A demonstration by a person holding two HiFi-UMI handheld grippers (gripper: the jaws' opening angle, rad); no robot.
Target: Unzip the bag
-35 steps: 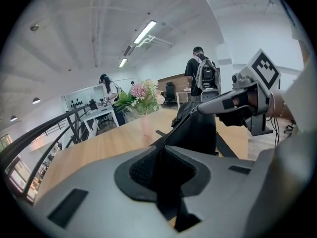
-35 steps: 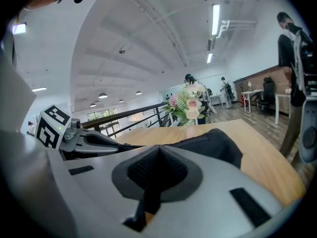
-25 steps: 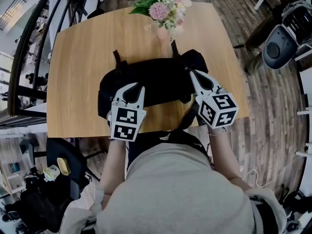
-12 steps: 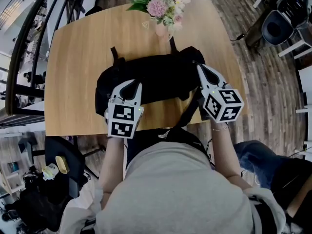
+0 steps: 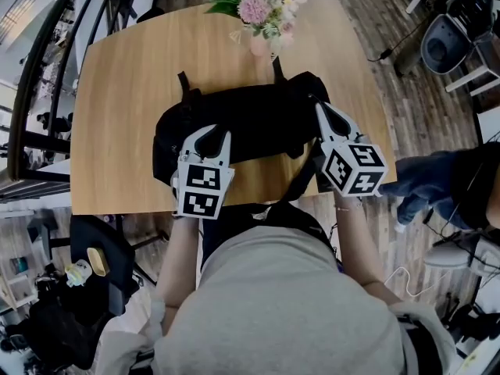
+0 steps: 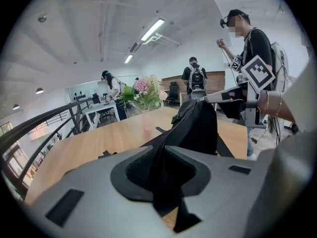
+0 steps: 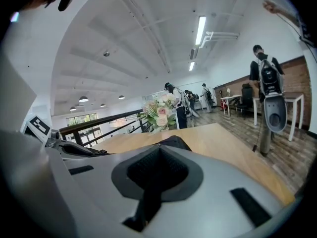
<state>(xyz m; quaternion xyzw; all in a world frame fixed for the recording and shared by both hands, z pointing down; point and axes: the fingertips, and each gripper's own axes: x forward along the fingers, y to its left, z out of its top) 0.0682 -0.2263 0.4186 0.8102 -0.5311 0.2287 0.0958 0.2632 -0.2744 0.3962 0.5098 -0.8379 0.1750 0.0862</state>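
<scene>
Bag (image 5: 258, 123) clamped by left tongs (image 5: 213, 136), closed right tongs (image 5: 321, 108) angling inward alongside.

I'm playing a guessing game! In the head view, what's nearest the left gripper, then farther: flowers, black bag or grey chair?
1. black bag: pinched in the left gripper, on the table.
2. flowers: at the table's far edge.
3. grey chair: off the table, far right.

Your left gripper (image 5: 212, 133) and right gripper (image 5: 321, 109) are the same build: light grey moulded shells tapering to points, with black textured pads (image 6: 140, 170) in a rounded recess. Each carries a white marker cube (image 5: 205, 193) with black square codes. You're wearing a grey-beige short-sleeved t-shirt (image 5: 281, 303) and a thin wristband (image 5: 344, 208) on the right.
</scene>
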